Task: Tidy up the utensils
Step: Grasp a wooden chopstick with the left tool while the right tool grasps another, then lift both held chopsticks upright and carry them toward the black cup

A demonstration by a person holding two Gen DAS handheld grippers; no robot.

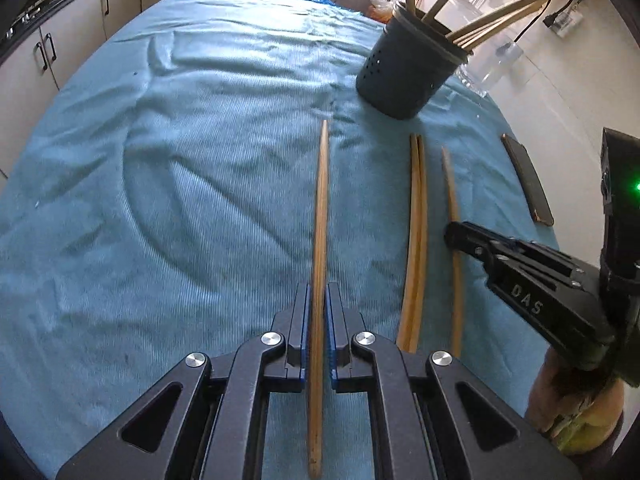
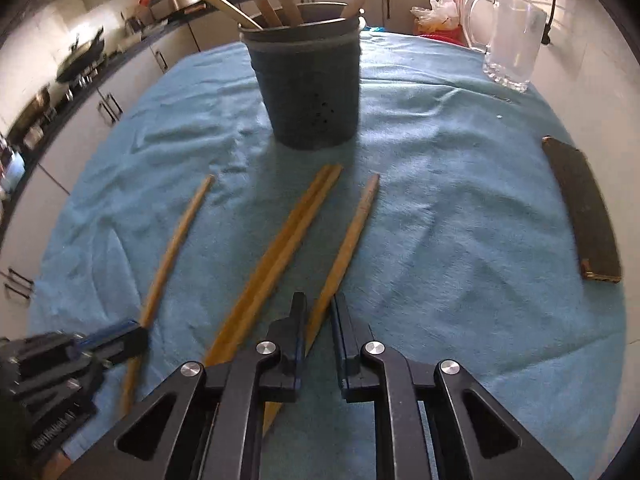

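A blue cloth [image 2: 460, 184] covers the table, and a dark perforated holder [image 2: 308, 92] full of wooden utensils stands toward its far edge. The left gripper [image 1: 318, 300] is clenched on one wooden stick [image 1: 321, 208] lying on the cloth. The right gripper [image 2: 318, 312] straddles another stick [image 2: 352, 236] beside a touching pair [image 2: 288, 248]; whether its pads press cannot be told.

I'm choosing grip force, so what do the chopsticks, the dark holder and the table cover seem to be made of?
The chopsticks look like bamboo or wood: matt tan-orange with lengthwise grain. The holder looks like dull dark plastic, possibly coated metal, with small drain holes. The table cover is soft teal cloth, ribbed and wrinkled, likely towelling.
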